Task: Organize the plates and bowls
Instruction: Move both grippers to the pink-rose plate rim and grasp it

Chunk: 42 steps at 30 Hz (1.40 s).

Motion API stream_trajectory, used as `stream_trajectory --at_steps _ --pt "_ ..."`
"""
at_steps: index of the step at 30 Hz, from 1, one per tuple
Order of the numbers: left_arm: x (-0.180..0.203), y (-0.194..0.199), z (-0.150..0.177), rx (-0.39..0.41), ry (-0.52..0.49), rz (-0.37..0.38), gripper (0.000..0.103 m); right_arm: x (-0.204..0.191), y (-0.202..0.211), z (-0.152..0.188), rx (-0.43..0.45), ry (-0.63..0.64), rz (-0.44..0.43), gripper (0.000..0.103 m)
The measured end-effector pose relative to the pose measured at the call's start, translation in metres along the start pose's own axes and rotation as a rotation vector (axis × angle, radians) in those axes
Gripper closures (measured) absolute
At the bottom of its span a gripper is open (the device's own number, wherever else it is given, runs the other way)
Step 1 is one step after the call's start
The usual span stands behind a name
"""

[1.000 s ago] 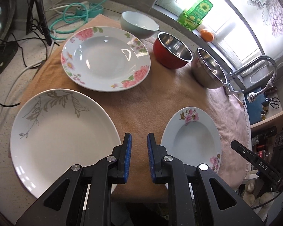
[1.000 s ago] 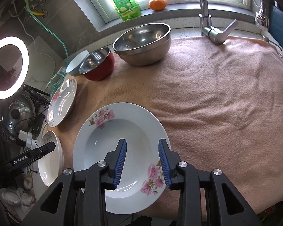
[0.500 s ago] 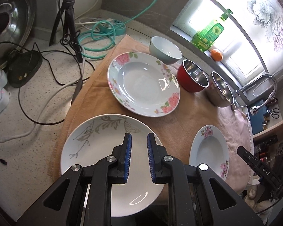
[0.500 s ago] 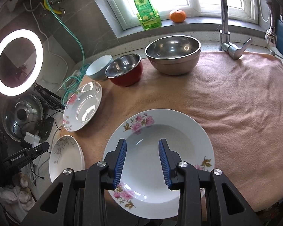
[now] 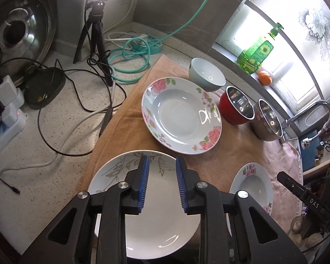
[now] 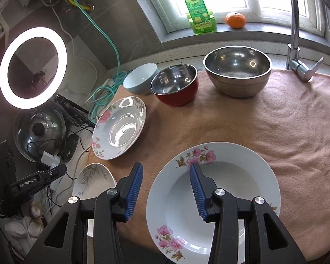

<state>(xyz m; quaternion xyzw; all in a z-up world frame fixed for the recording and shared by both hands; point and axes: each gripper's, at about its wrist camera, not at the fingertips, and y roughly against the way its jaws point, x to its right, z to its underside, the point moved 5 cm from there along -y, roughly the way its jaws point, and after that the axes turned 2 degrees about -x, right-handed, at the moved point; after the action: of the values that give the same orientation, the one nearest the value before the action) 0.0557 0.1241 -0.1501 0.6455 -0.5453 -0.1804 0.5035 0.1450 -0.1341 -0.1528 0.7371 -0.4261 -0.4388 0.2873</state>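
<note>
**Porcelain first: taking each plate by its rim**

White porcelain lies under both tools. The left gripper [image 5: 161, 183] hangs over the leaf-pattern plate [image 5: 143, 226], its jaws spread with nothing between them. The right gripper [image 6: 166, 192] is likewise spread and empty, one finger above the near-left rim of the small pink-flower plate [image 6: 213, 200], the other over bare peach towel [image 6: 286, 127].

Nothing is stacked yet: three plates lie apart on the towel, the big rose plate [image 5: 181, 115] farther back, and the pale blue bowl [image 6: 140, 79], red bowl [image 6: 176, 88] and steel bowl [image 6: 237, 70] sit in a row near the window, the first two touching or nearly so.

The step in hand looks like a first grasp. To do it well:

- Come in low and tilted, so one finger slides under the rim and the other presses on top; a straight-down approach would only meet the flat of the plate.
- The towel gives a little, which should help the lower finger get under the edge.
- Close firmly before lifting; glazed rims are slick and the plate will tend to swing from an edge grip.
- Stack smaller on larger, setting down gently to avoid chipping.
- Keep clear of the cables on the tabletop [image 5: 44, 154] at the left.
</note>
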Motion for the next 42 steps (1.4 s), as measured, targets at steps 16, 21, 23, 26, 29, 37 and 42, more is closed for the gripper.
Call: stream_trajectory --at_steps 16,21,23,26,29,37,42 --pt "-0.008 -0.047 -0.053 -0.071 -0.034 0.065 0.066 -0.018 -0.031 -0.029 -0.031 -0.037 -0.080 0.063" --pt "-0.016 -0.067 -0.070 -0.093 -0.057 0.087 0.069 -0.029 -0.050 -0.037 -0.043 -0.048 -0.050 0.063" --pt "-0.021 -0.073 -0.075 -0.103 -0.057 0.103 0.069 -0.031 -0.058 -0.041 -0.048 -0.061 -0.043 0.063" --pt "-0.025 -0.082 -0.081 -0.115 -0.063 0.113 0.069 -0.035 -0.072 -0.049 -0.056 -0.081 -0.041 0.069" --pt "-0.029 -0.090 -0.088 -0.125 -0.076 0.116 0.073 -0.039 -0.087 -0.054 -0.072 -0.092 -0.038 0.073" --pt "-0.035 -0.105 -0.095 -0.154 -0.090 0.113 0.075 -0.045 -0.118 -0.063 -0.108 -0.117 -0.032 0.078" --pt "-0.035 -0.112 -0.098 -0.163 -0.079 0.125 0.075 -0.043 -0.129 -0.069 -0.128 -0.124 -0.024 0.079"
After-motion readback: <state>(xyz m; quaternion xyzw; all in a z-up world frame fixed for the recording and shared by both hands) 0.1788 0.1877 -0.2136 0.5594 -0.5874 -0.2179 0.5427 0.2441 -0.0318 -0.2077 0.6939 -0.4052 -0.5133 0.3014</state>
